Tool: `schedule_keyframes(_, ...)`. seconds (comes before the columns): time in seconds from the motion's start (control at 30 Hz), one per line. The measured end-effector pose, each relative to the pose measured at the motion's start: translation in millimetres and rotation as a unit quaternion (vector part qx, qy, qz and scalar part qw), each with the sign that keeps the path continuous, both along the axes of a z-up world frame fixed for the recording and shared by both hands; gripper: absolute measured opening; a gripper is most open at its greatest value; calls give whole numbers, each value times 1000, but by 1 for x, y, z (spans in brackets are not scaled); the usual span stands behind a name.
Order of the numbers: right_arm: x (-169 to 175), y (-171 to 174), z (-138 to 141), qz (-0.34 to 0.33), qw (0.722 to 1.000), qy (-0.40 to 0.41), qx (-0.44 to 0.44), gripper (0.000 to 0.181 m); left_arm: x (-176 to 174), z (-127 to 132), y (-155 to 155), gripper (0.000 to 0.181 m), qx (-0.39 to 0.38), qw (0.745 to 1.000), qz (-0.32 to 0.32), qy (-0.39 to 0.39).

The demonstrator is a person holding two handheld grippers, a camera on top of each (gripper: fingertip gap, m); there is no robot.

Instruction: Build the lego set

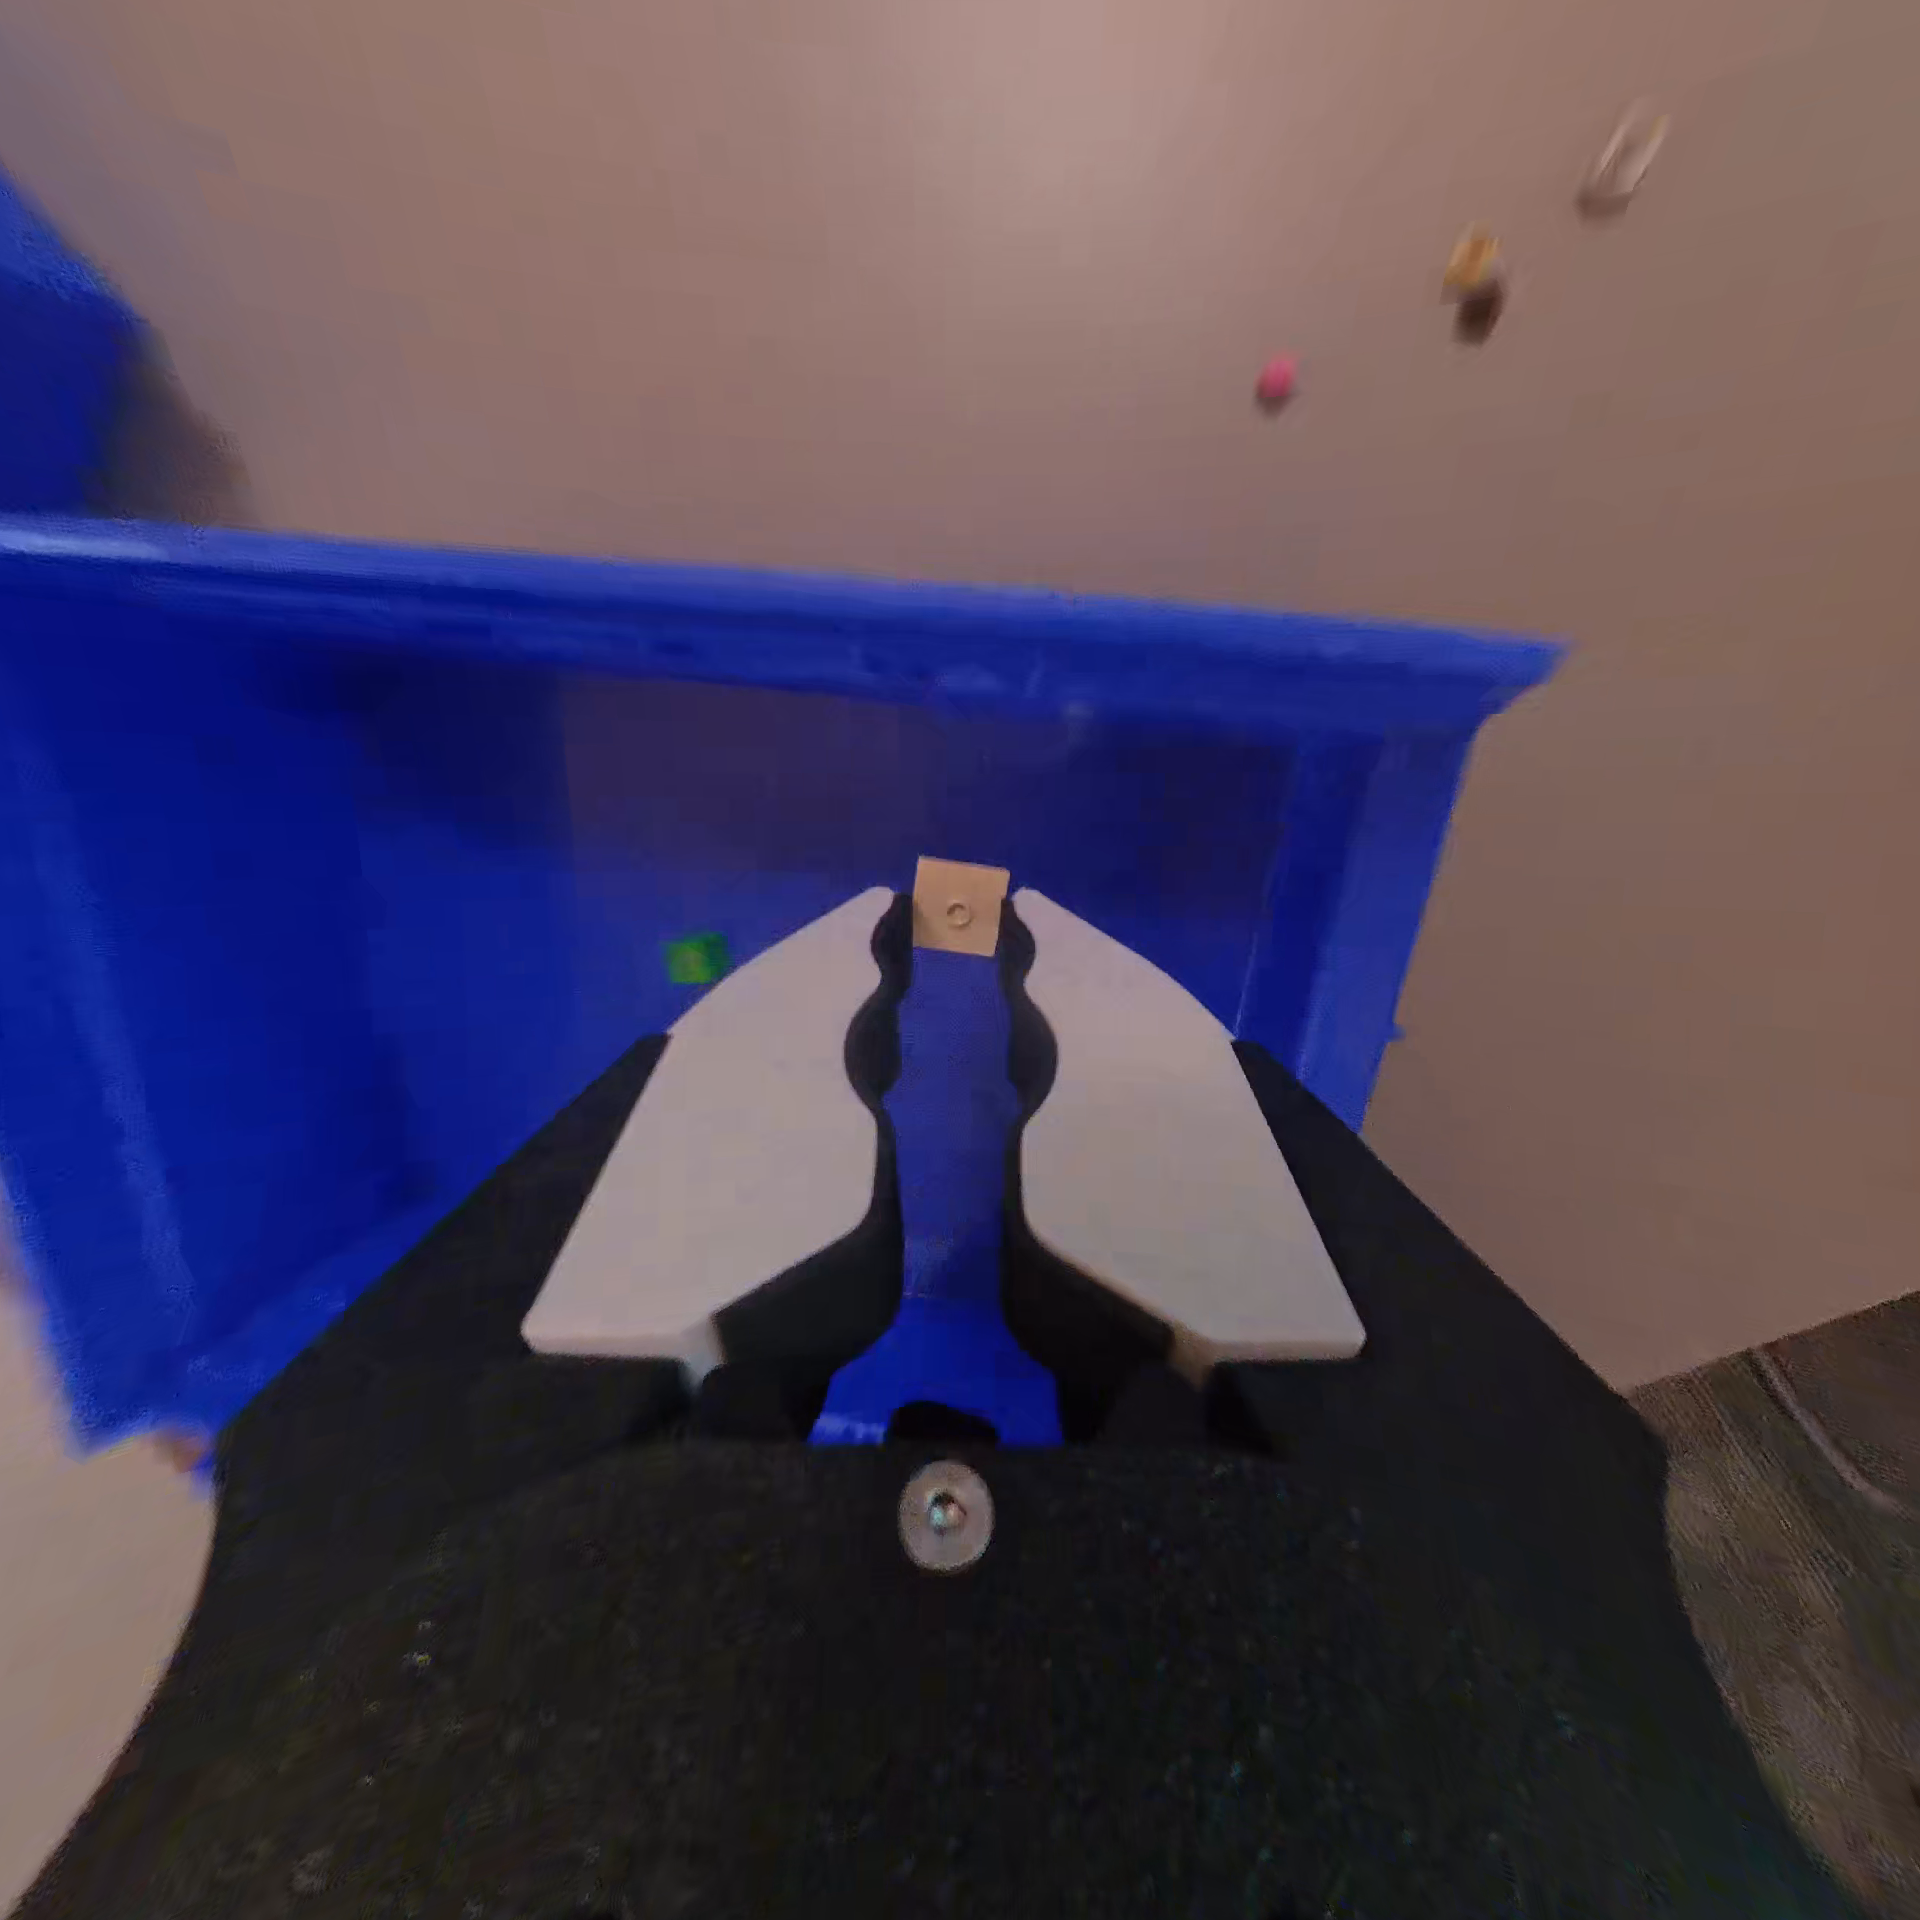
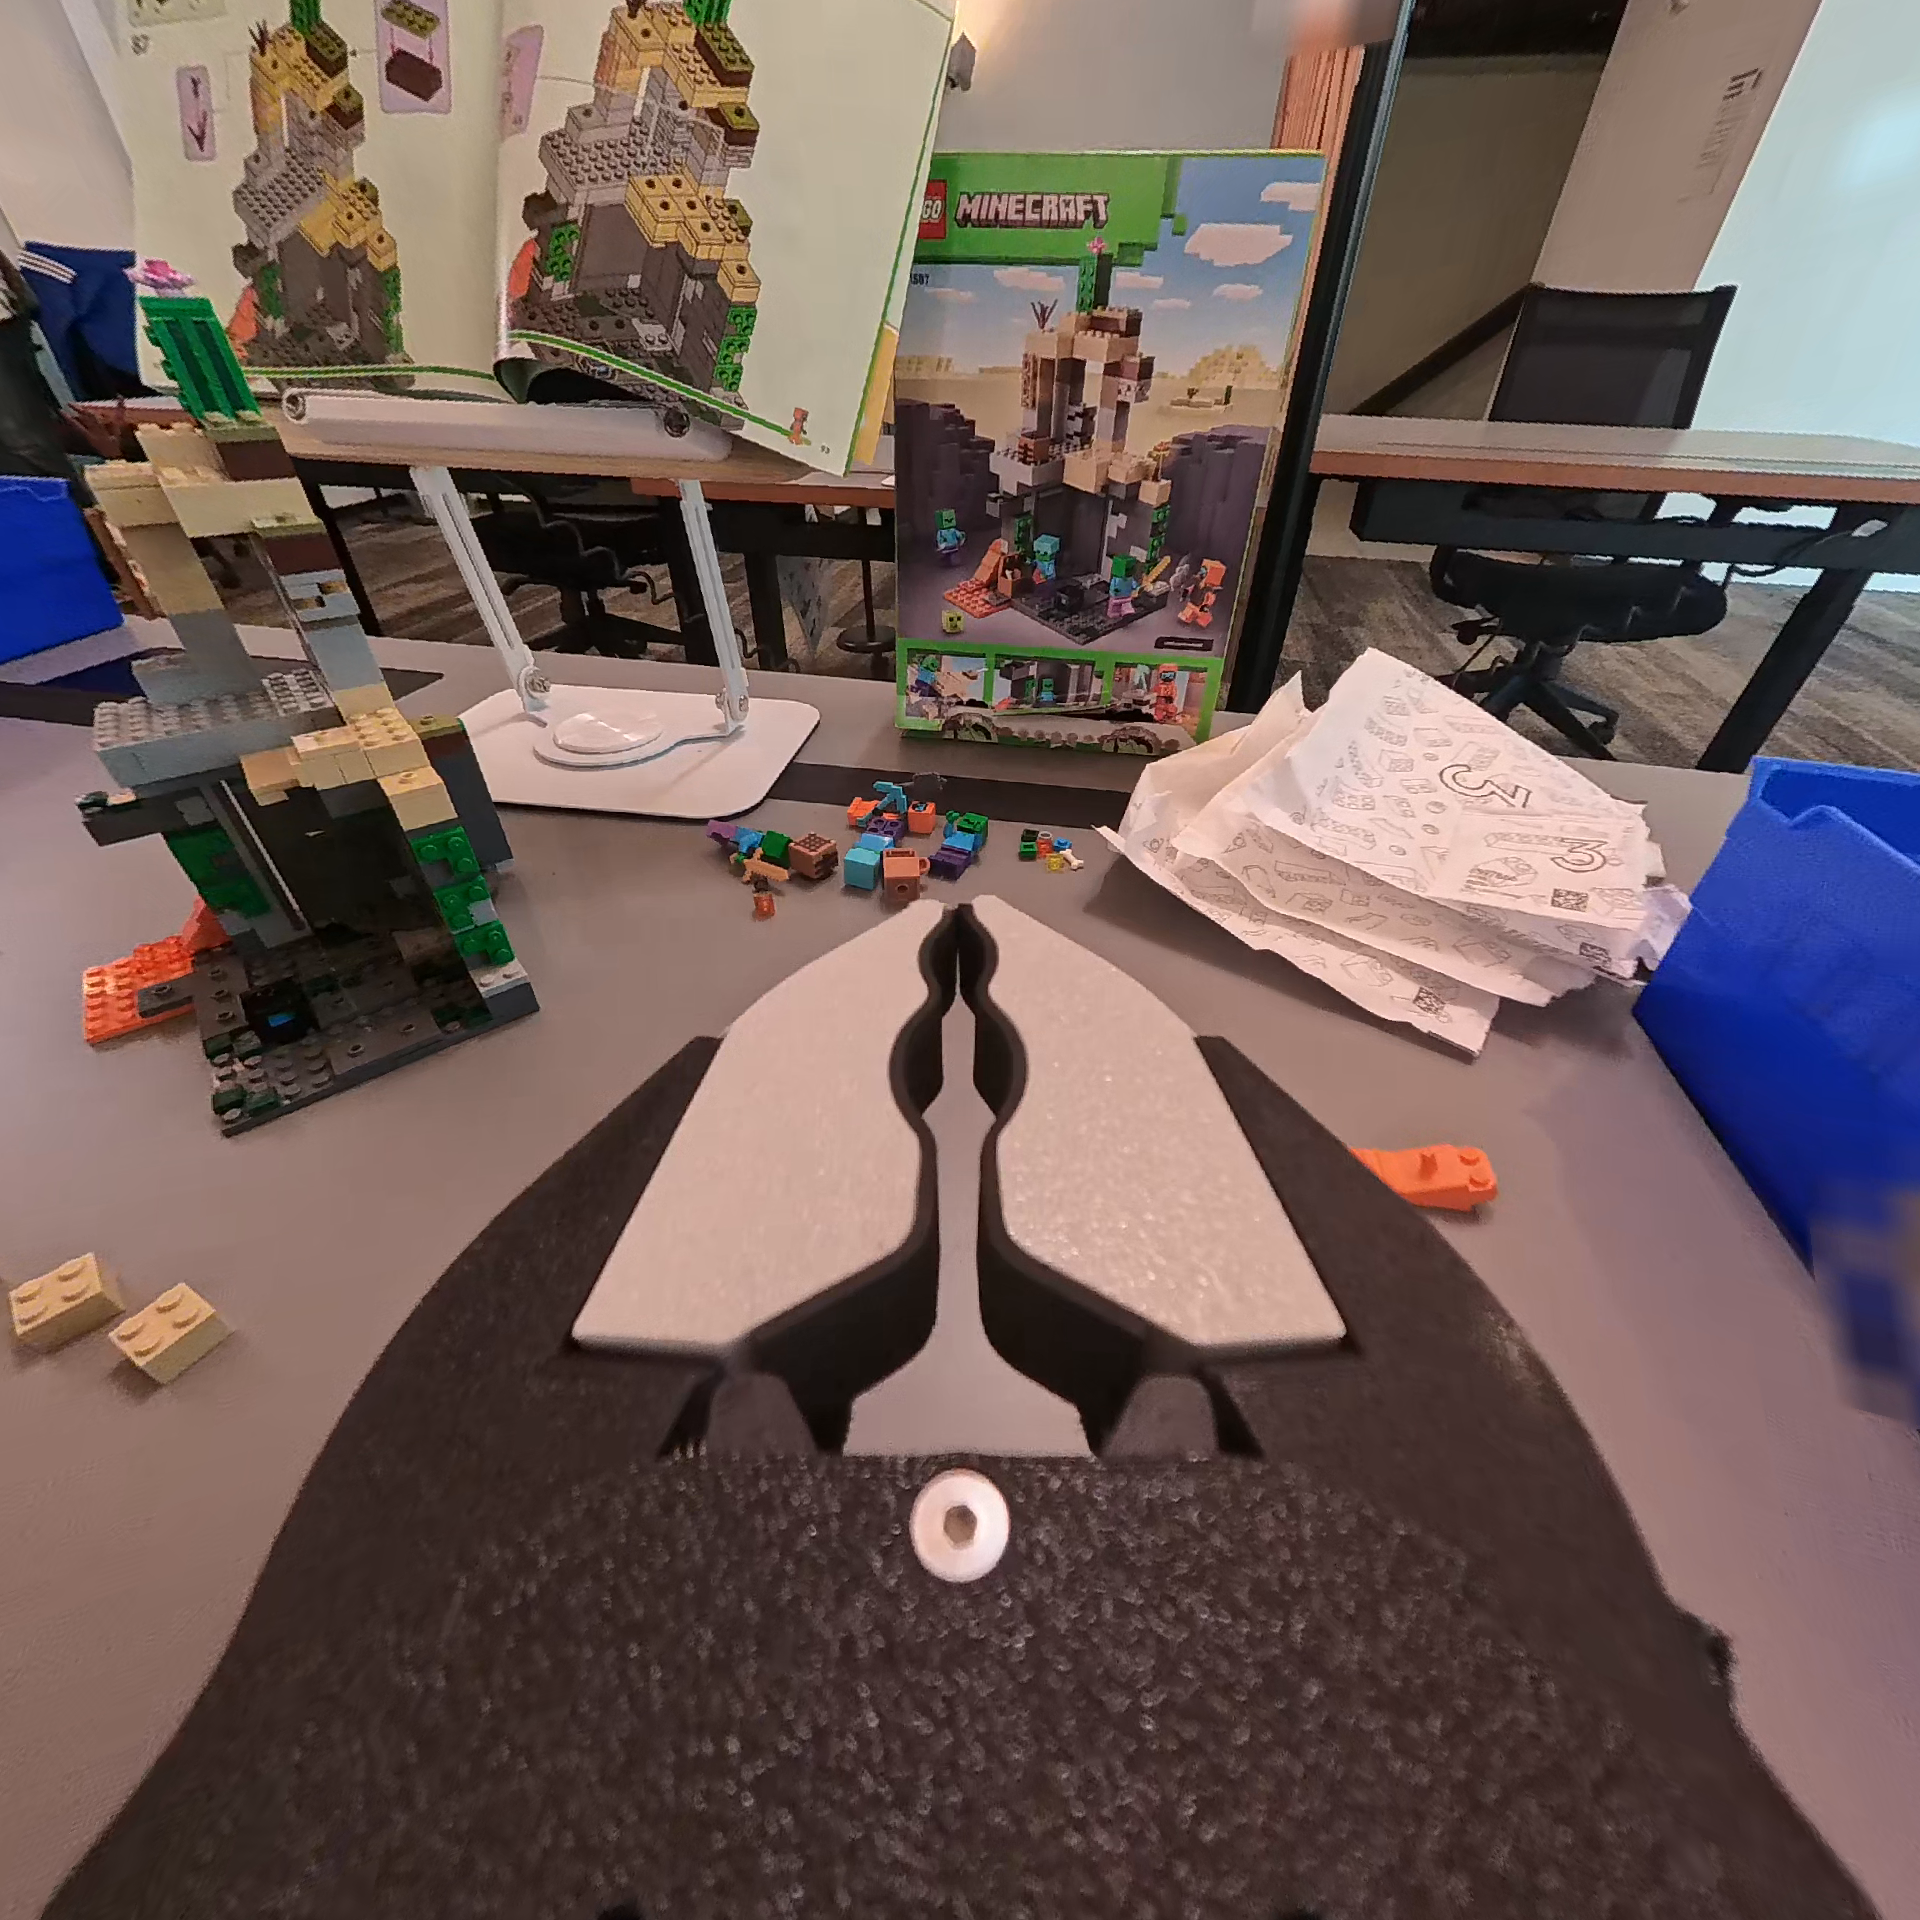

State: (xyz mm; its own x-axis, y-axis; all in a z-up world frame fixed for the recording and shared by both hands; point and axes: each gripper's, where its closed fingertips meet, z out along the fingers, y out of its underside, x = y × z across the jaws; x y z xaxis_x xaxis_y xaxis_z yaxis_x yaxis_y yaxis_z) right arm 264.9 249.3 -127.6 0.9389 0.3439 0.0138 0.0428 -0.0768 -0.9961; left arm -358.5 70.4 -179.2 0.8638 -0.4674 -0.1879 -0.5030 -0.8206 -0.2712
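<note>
The left tongs [image 1: 961, 904] pinch a small tan square tile with a tiny ring at its centre [image 1: 961, 906] between their tips, held over the inside of a large blue plastic bin [image 1: 416, 883]. A small green piece [image 1: 696, 958] lies in that bin, left of the tongs. Beyond the bin's rim, on the grey desk [image 1: 935, 312], sit three blurred small pieces — a pink one [image 1: 1276, 378], a gold-brown one [image 1: 1473, 278] and a pale one [image 1: 1621, 156].

The right tongs [image 2: 958, 914] are closed on nothing, tips nearly touching, hovering above the desk [image 2: 644, 1039]. To their left stands the partly built brick model [image 2: 301, 831] — grey, tan and green bricks on a dark base with an orange plate at its foot. Two loose tan two-by-two bricks [image 2: 114, 1314] lie near the left edge, just beside each other. Straight ahead is a scatter of small coloured pieces [image 2: 883, 842], and behind it the upright green set box [image 2: 1101, 447]. An open instruction booklet [image 2: 540, 208] rests on a white folding stand [image 2: 623, 727]. Right of the scatter lies a heap of crumpled white paper bags [image 2: 1403, 842]; a flat orange piece [image 2: 1434, 1176] lies near a blue bin [image 2: 1797, 987] at the right edge.
</note>
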Motion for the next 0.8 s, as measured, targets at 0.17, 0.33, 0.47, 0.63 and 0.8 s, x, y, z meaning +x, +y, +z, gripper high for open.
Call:
schedule_keyframes(0.17, -7, -2, 0, 11, 1000, -4, 1, 0, 86, 83, 18, 16, 116, 989, -95, -5)
schedule_keyframes(0.33, -11, -6, 2, 22, 1000, -7, 4, 0, 210, 55, 25, 16, 75, 964, -255, -32)
schedule_keyframes(0.47, -16, -7, 1, 32, 999, -14, 3, 0, 278, 7, 31, 16, 15, 942, -326, -72)
schedule_keyframes(0.63, -21, -8, -2, 43, 999, -20, 0, 0, 327, -41, 30, 16, -42, 921, -379, -84)
schedule_keyframes(0.8, -22, -9, -3, 47, 999, -21, -3, 0, 343, -68, 30, 16, -62, 915, -390, -78)
